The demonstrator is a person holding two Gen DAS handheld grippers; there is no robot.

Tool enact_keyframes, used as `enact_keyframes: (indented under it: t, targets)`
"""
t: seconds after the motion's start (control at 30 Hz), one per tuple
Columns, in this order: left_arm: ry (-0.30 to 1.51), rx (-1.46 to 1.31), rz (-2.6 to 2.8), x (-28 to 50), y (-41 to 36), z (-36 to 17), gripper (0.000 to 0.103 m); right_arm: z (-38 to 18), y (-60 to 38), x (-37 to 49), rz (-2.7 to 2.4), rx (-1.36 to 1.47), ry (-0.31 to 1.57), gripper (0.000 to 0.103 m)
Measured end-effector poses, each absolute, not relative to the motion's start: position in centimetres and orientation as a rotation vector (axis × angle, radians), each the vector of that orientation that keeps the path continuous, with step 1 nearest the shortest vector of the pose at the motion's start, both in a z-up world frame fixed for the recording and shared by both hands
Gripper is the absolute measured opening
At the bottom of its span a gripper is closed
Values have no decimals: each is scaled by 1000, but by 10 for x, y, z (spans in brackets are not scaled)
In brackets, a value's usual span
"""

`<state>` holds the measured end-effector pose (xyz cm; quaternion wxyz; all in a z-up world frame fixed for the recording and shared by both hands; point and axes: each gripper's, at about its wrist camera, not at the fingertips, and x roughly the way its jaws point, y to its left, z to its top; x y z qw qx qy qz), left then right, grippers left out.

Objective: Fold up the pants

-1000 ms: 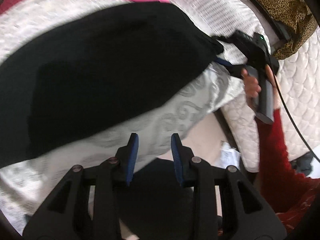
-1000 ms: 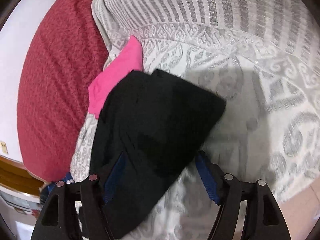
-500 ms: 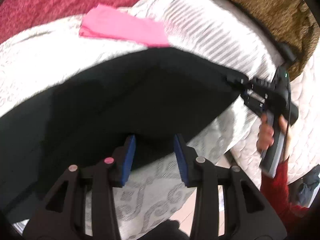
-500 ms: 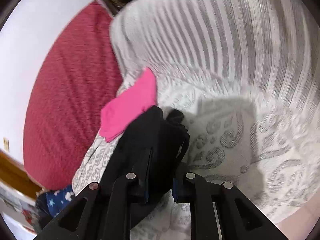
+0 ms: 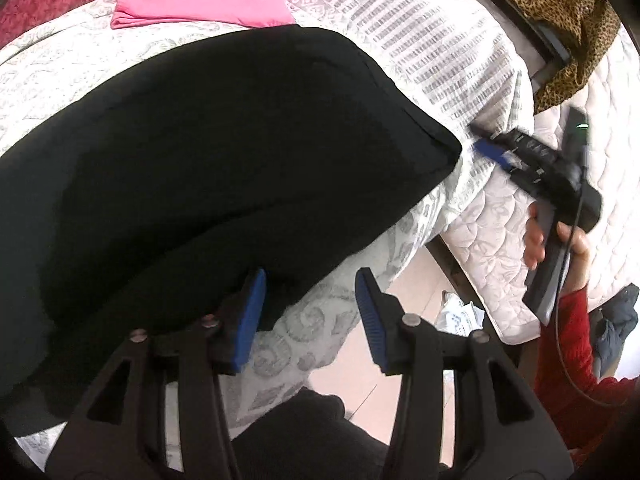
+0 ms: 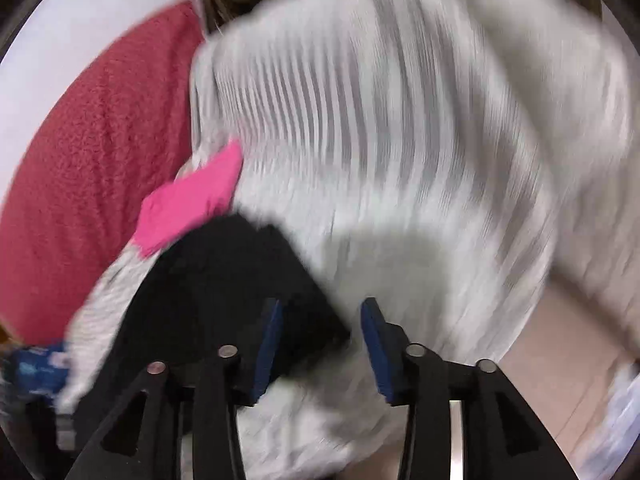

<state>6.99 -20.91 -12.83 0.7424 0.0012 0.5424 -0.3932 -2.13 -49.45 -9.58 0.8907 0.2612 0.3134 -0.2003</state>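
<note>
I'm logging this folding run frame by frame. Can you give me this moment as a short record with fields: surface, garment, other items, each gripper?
surface: bed with a grey-patterned white cover
garment: black pants, lying flat on the cover
other items: pink cloth beyond the pants; red blanket at the far side
left gripper: jaws opening, nothing pressed between them, at the pants' near edge
right gripper: jaws opening, off the pants' corner; view blurred

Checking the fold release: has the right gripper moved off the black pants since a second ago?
Yes. The right gripper has backed away toward the bed edge, opening; pants lie clear.
</note>
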Motion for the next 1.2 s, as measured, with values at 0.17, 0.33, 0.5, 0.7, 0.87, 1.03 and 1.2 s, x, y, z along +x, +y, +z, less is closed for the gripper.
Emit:
enact_keyframes:
  t: [0.17,0.33,0.5,0.7,0.87,1.03,1.2]
  targets:
    - [1203,11,-855,70,-215,-128,49,-65,-478,13,-288,326,613,74]
    - [1200,19,-885,62,-203,-112,49,-81,-488,70,-115,362,813,68]
    - [1080,-3,-870,95,-177,-67,49,-99,-492,83,-60,367,874,64]
    - [981,166,-805,177,-222,-56,63,-102,-497,116,16,380,905,65]
    - [1021,312,-866,221,-296,-89,64,-107,-507,154,52,426,947,72]
    - [1073,324,-933,245,-349,-114,66,-118,-512,176,59,416,993,72]
    - [1126,332,-1062,236,-369,-123,14,-111,-505,170,62,417,972,10]
